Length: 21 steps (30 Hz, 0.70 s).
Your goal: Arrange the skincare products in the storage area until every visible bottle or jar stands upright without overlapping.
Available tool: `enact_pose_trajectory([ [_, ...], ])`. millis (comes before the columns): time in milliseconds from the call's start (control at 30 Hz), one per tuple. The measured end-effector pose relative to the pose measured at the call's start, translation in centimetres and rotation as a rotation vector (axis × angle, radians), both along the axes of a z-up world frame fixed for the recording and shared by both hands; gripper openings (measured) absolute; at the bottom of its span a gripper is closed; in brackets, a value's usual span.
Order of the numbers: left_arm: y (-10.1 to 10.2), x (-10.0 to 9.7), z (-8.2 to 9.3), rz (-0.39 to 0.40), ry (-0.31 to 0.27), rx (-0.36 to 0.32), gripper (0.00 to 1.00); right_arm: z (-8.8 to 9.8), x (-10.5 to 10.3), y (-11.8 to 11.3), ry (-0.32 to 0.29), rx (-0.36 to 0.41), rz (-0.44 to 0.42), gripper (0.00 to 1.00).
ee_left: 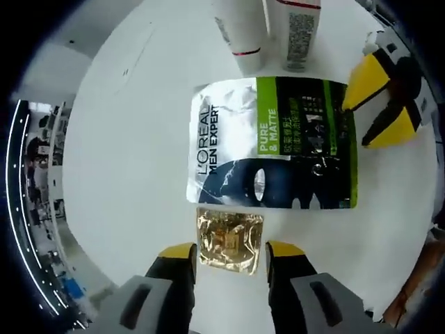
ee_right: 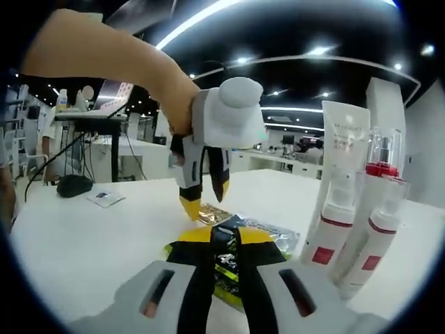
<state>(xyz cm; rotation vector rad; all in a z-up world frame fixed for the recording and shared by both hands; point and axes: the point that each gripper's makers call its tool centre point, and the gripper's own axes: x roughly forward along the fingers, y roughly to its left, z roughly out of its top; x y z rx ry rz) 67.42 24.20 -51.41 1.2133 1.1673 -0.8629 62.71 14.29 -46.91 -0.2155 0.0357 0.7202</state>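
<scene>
at the lower middle of the frame the left hand-held gripper (ee_left: 231,256) is spread around a gold sachet (ee_left: 229,240) on the white surface (ee_left: 125,160). the right hand-held gripper (ee_right: 224,240) pinches the green mask packet (ee_left: 272,142) by its edge. the bottles (ee_right: 351,223) at right stand upright. next, probably, closing squarely on the sachet.

In the left gripper view, bare white table (ee_left: 132,139) lies open to the left of the flat L'Oréal Men Expert sachet (ee_left: 272,143) and the gold sachet (ee_left: 229,240). Past the big sachet, two upright tubes (ee_left: 268,31) block the far edge. In the right gripper view, pump bottles (ee_right: 351,236) crowd the right; the left tabletop is open.
</scene>
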Motion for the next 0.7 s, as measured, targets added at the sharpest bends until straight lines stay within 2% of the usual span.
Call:
enact_pose_trajectory([
  [100, 0.2, -1.3, 1.0, 0.011, -0.008, -0.039, 0.42, 0.0, 0.0, 0.0, 0.003, 0.003, 0.005, 0.1],
  [133, 0.5, -1.6, 1.3, 0.016, -0.008, -0.046, 0.44, 0.0, 0.0, 0.0, 0.003, 0.002, 0.006, 0.1],
  [300, 3.2, -4.3, 2.9, 0.055, -0.004, -0.062, 0.49, -0.1, -0.1, 0.1, 0.004, -0.002, 0.014, 0.11],
  [467, 5.8, -7.4, 2.5, 0.108, 0.023, -0.074, 0.5, -0.2, -0.1, -0.1, 0.012, -0.002, 0.016, 0.11],
  [500, 6.9, -8.8, 2.1, 0.133, 0.035, -0.081, 0.51, -0.3, -0.1, -0.1, 0.014, -0.001, 0.013, 0.11],
  [600, 9.0, -11.2, 1.4, 0.181, 0.078, -0.09, 0.53, -0.3, -0.1, -0.1, 0.016, -0.002, 0.013, 0.11],
  [700, 11.1, -12.8, 1.2, 0.227, 0.072, -0.095, 0.54, -0.4, -0.1, 0.0, 0.016, -0.008, 0.014, 0.11],
])
